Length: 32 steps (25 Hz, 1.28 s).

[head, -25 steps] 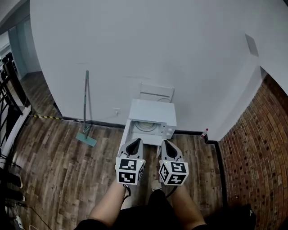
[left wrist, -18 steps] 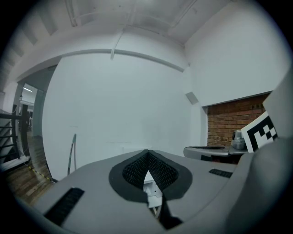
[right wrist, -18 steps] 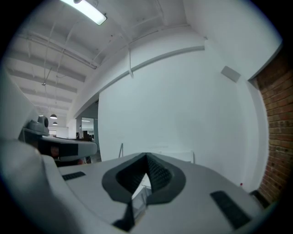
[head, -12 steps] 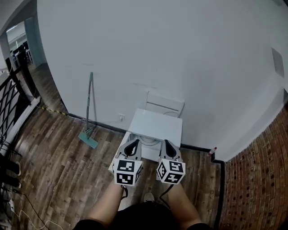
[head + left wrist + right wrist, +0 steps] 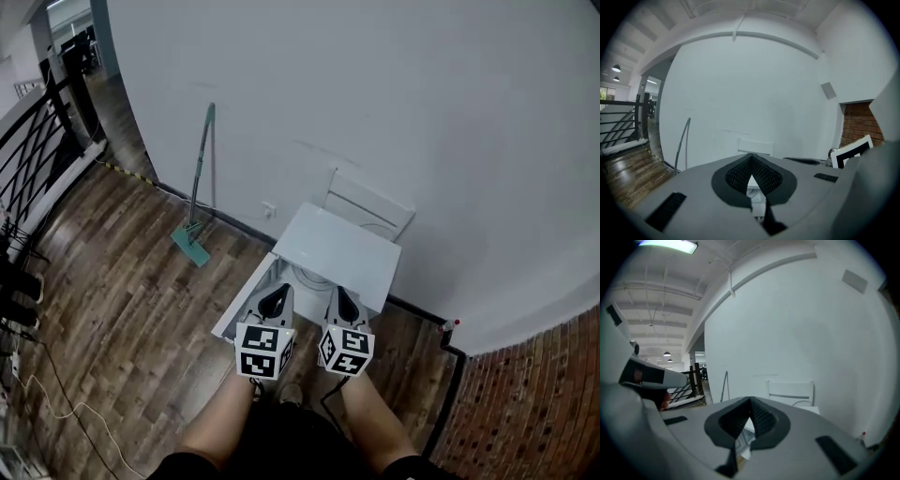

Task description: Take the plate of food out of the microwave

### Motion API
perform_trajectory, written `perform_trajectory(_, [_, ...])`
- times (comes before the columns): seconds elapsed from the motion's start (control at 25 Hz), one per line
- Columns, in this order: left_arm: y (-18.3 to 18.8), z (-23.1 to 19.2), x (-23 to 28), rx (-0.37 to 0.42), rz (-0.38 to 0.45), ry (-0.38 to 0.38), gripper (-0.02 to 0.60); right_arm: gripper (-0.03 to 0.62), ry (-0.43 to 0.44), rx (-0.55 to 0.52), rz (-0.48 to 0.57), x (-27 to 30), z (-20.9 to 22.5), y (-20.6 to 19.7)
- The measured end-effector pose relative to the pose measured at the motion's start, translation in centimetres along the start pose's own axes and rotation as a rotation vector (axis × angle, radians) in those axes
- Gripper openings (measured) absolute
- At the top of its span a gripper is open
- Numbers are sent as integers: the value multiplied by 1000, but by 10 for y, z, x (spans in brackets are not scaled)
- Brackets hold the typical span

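A white microwave [image 5: 337, 248] stands low by the white wall, its door [image 5: 242, 305] swung open to the left. A pale round plate [image 5: 312, 277] shows just inside the opening; what lies on it is too small to tell. My left gripper [image 5: 278, 292] and right gripper [image 5: 336, 294] hover side by side in front of the opening, apart from it. Both are shut with nothing between the jaws. In the left gripper view the left gripper's tips [image 5: 751, 157] meet, and in the right gripper view the right gripper's tips [image 5: 750, 401] meet too.
A white chair [image 5: 367, 206] stands behind the microwave against the wall. A green mop [image 5: 200, 178] leans on the wall to the left. A black railing [image 5: 37, 155] runs at far left, a brick wall [image 5: 525, 403] at lower right. The floor is wood planks.
The head view has swung, so the microwave and chair now sit higher and turned. Both grippers stay shut and close together, a little nearer the open door.
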<state>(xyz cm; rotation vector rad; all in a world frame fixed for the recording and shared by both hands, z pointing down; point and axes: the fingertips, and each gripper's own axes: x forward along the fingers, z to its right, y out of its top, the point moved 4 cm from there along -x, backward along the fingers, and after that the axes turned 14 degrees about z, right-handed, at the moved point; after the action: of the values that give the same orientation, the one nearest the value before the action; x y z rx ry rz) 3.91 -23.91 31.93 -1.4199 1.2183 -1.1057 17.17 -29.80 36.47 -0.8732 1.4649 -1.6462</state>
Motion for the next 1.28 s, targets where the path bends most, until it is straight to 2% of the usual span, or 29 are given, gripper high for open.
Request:
perform_trajectory(0.2, [-41,-17,7,-14,-61,6,-8,5,77,-31,-87,14,-14,-52])
perform_trajectory(0.4, [-87,-28,22,-19,-88,-26,-8,6,184,-170,-154,29,-25,-106])
perform_trajectory(0.56, [-137,-38,42,-25,-102,-59,-8,6,244,-292,-202,50,-17,-164])
perform_trajectory(0.76, [-208,-56,59,-58,-125,-56,-8,6,275,-395,-276,68,4,-239])
perform_trajectory(0.92, [-256,-65,67,-82,-137,-49,-8,6,300,-431,-320,82,23,-294])
perform_trajectory(1.12, [-295,-70,71,-90,-154,-47,-8,22,279,-543,-359,110,49,-348])
perform_trajectory(1.28, [-313,-65,71,-79,-164,-66,-8,74,249,-679,-394,145,65,-375])
